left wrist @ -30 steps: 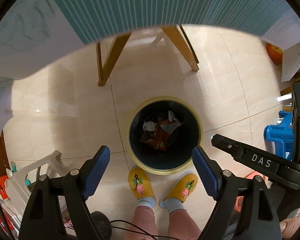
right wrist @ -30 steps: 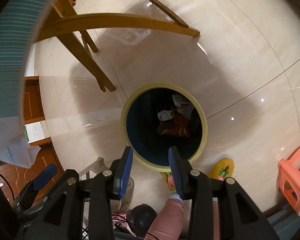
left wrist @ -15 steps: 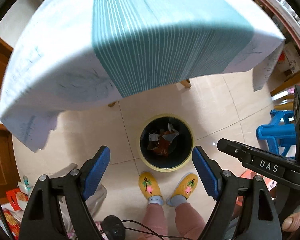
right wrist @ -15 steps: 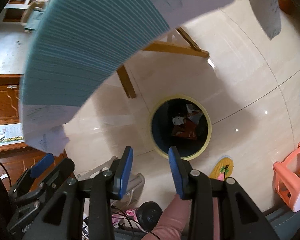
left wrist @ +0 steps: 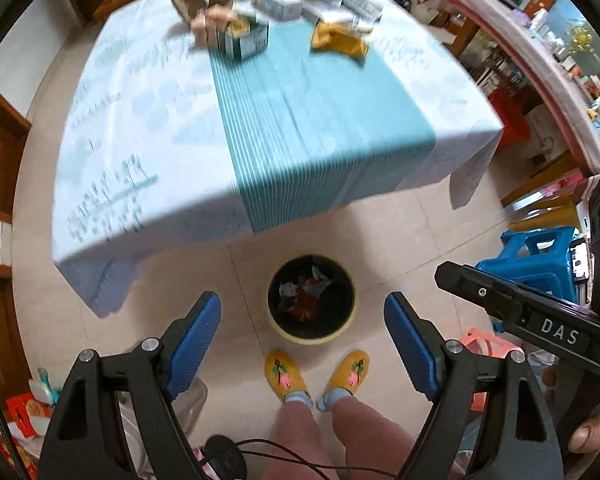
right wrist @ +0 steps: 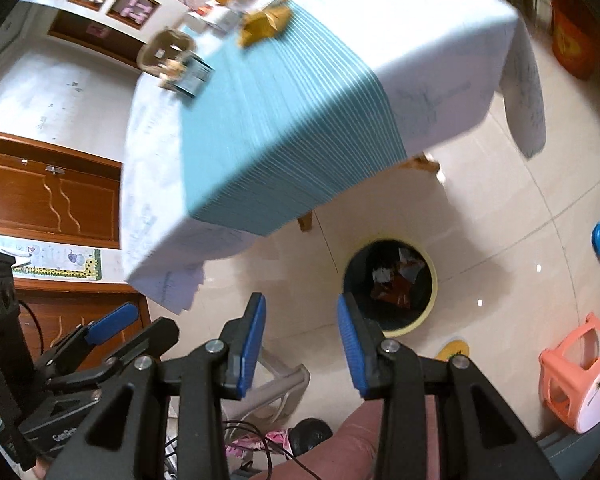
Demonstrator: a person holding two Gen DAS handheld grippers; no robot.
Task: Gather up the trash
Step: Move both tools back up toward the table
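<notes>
Both tongs, left (left wrist: 302, 340) and right (right wrist: 300, 336), gape empty high above the floor's trash bin (left wrist: 312, 298).

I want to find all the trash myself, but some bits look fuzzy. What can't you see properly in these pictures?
- Things on the table: blurred in both views, so which are trash is unclear.
- Inside the trash bin: pieces too small and dark to name; in the right wrist view the right tool covers part of its rim.
- Table legs: mostly hidden by the tablecloth.
- Blue stool: partly hidden by the black "DAS" bar in the left wrist view.
</notes>
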